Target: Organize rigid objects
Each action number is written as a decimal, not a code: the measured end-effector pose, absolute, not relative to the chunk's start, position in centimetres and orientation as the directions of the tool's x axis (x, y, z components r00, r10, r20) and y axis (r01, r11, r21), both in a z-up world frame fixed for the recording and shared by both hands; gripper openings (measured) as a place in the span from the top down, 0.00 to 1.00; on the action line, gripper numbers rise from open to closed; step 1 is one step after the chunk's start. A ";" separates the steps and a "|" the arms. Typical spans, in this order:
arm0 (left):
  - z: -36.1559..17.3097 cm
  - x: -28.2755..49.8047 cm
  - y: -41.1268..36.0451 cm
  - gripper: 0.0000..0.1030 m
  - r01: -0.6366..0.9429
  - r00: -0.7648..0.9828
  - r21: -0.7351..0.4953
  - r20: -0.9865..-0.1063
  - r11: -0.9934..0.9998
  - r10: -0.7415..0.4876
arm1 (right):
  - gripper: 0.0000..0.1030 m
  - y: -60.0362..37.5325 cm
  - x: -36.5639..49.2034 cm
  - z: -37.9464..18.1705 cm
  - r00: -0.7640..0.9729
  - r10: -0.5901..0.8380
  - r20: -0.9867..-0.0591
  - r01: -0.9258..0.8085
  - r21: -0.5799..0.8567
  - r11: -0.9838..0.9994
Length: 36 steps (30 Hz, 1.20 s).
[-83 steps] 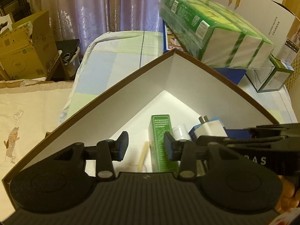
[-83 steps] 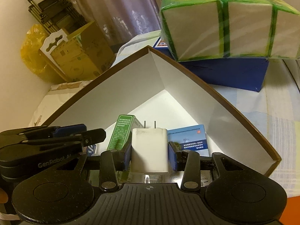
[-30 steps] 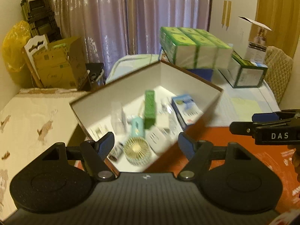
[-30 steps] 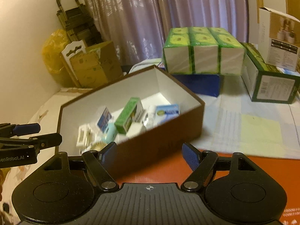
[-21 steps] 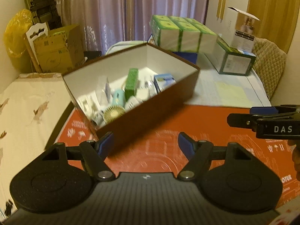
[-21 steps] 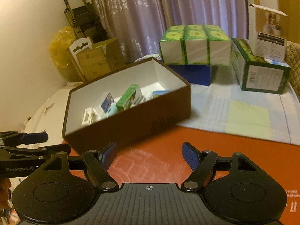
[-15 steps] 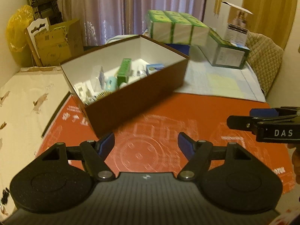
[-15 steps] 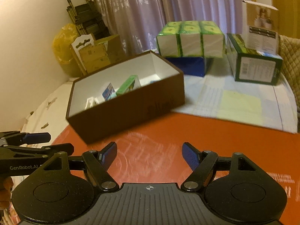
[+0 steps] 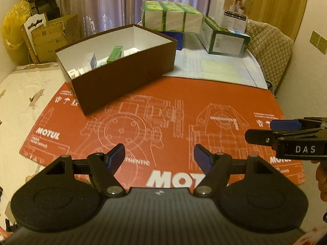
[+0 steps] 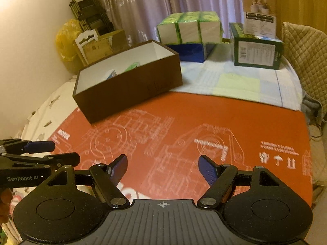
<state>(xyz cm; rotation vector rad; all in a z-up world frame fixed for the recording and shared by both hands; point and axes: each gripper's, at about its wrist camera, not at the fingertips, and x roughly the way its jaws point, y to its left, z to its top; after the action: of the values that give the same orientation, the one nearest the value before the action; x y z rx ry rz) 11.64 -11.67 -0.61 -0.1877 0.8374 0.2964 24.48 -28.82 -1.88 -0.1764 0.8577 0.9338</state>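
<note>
A brown box point(image 9: 122, 77) with a white inside stands at the far left of the red mat point(image 9: 163, 118). It also shows in the right wrist view point(image 10: 130, 87). Inside it I see a green carton point(image 9: 115, 54), a small blue-and-white box point(image 9: 93, 60) and other small items. My left gripper point(image 9: 159, 156) is open and empty, held low over the mat's near part, well back from the box. My right gripper point(image 10: 163, 166) is open and empty too. It shows from the side at the right of the left wrist view point(image 9: 271, 131).
Behind the box are green tissue packs point(image 9: 171, 16) on a blue box point(image 9: 179, 37), a dark green carton point(image 9: 224, 38) with a white carton point(image 9: 233, 14) on it. A quilted chair point(image 9: 267, 51) stands at right, cardboard boxes point(image 9: 53, 34) at far left.
The right gripper let go of the white charger in the box. Both grippers opened wide and drew back and away from the box, which now looks smaller and farther.
</note>
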 end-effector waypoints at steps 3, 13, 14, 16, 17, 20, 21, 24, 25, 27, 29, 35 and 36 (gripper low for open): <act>-0.8 10.9 -12.5 0.31 -0.333 0.624 -0.051 -0.760 0.942 0.179 | 0.29 -30.0 23.6 -2.1 0.295 0.627 -0.721 -0.768 0.211 0.604; -1.0 9.6 -13.8 0.31 -0.317 0.619 -0.054 -0.768 0.947 0.164 | 0.29 -31.5 21.5 -2.4 0.275 0.608 -0.744 -0.776 0.202 0.598; -0.9 9.7 -13.8 0.32 -0.314 0.619 -0.054 -0.769 0.948 0.161 | 0.29 -31.6 21.5 -2.4 0.278 0.608 -0.744 -0.774 0.201 0.601; -0.8 9.8 -13.9 0.33 -0.310 0.622 -0.053 -0.766 0.949 0.160 | 0.29 -31.5 21.4 -2.2 0.286 0.605 -0.743 -0.770 0.197 0.607; -0.7 9.9 -13.9 0.33 -0.307 0.625 -0.052 -0.764 0.950 0.160 | 0.29 -31.5 21.5 -2.1 0.286 0.604 -0.744 -0.771 0.196 0.606; -0.7 10.0 -14.0 0.33 -0.301 0.630 -0.054 -0.761 0.952 0.156 | 0.29 -31.4 21.5 -2.1 0.289 0.603 -0.744 -0.772 0.191 0.606; -0.7 10.1 -14.1 0.33 -0.300 0.630 -0.055 -0.761 0.952 0.154 | 0.29 -31.4 21.5 -2.1 0.290 0.602 -0.744 -0.771 0.191 0.608; -0.8 10.1 -14.2 0.33 -0.297 0.629 -0.058 -0.763 0.953 0.150 | 0.29 -31.5 21.6 -2.2 0.295 0.598 -0.745 -0.763 0.193 0.617; -0.8 10.1 -14.2 0.33 -0.298 0.629 -0.058 -0.763 0.953 0.150 | 0.29 -31.6 21.7 -2.2 0.296 0.597 -0.746 -0.760 0.194 0.620; -0.7 10.2 -14.2 0.33 -0.296 0.632 -0.057 -0.760 0.953 0.151 | 0.29 -31.7 21.7 -2.2 0.294 0.595 -0.748 -0.759 0.196 0.621; -0.7 10.1 -14.3 0.33 -0.296 0.633 -0.055 -0.759 0.954 0.153 | 0.29 -31.7 21.7 -2.2 0.292 0.594 -0.750 -0.758 0.197 0.622; -0.7 10.1 -14.3 0.33 -0.304 0.630 -0.054 -0.761 0.951 0.158 | 0.29 -31.6 21.6 -2.3 0.288 0.592 -0.753 -0.756 0.201 0.623; -0.7 10.1 -14.2 0.33 -0.305 0.629 -0.055 -0.761 0.951 0.158 | 0.29 -31.6 21.6 -2.4 0.286 0.592 -0.754 -0.756 0.201 0.623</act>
<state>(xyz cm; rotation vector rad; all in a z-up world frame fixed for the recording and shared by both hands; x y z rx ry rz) 10.10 -14.24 -0.73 -0.1855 0.8511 0.2667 21.59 -31.63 -2.39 -0.2097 0.9052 0.9094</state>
